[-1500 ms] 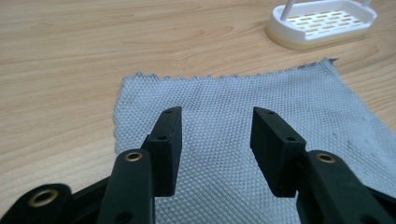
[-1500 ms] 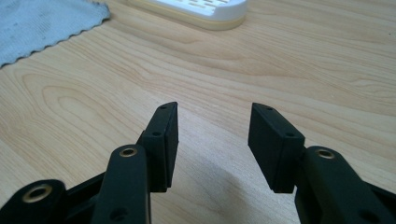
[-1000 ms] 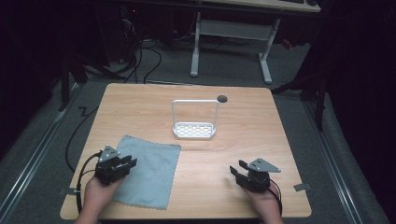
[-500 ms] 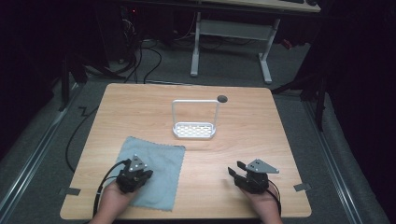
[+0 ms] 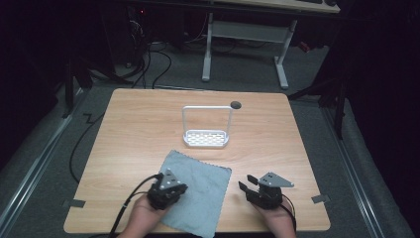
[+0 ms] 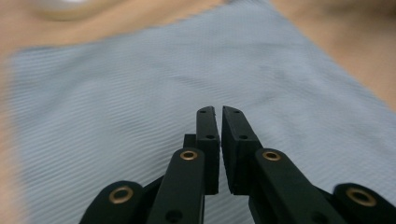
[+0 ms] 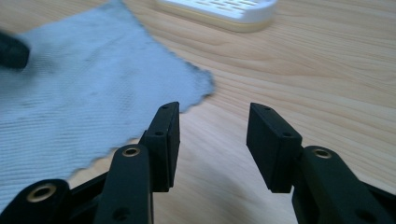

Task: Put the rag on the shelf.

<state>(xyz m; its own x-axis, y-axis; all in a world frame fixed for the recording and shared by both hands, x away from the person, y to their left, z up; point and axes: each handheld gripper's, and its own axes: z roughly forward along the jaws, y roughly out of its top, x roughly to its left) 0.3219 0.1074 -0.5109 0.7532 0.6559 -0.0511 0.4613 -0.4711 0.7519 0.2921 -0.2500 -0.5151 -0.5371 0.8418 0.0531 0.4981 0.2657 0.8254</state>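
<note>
A grey-blue cloth [image 5: 203, 188] lies flat on the wooden table [image 5: 138, 129] near its front edge. My left gripper [image 5: 168, 186] is over the cloth's left part, held by a hand. In the left gripper view its jaws [image 6: 218, 112] are shut with only a thin slit between them. They hold nothing, and the cloth [image 6: 140, 84] spreads out just beneath. My right gripper [image 5: 247, 182] sits on bare wood just right of the cloth. It is open [image 7: 212, 116], and the cloth's scalloped corner [image 7: 196, 88] lies just ahead of its left jaw.
A white wire rack with a perforated base [image 5: 205, 139] stands at the table's middle, behind the cloth, and is also seen as the rack [image 7: 219, 11]. A dark round hole [image 5: 236, 104] is near the back edge. Cables trail off the table's front left.
My left gripper has moved right from the cloth's left edge to over the cloth. The cloth itself has shifted right. The right gripper has stayed in place.
</note>
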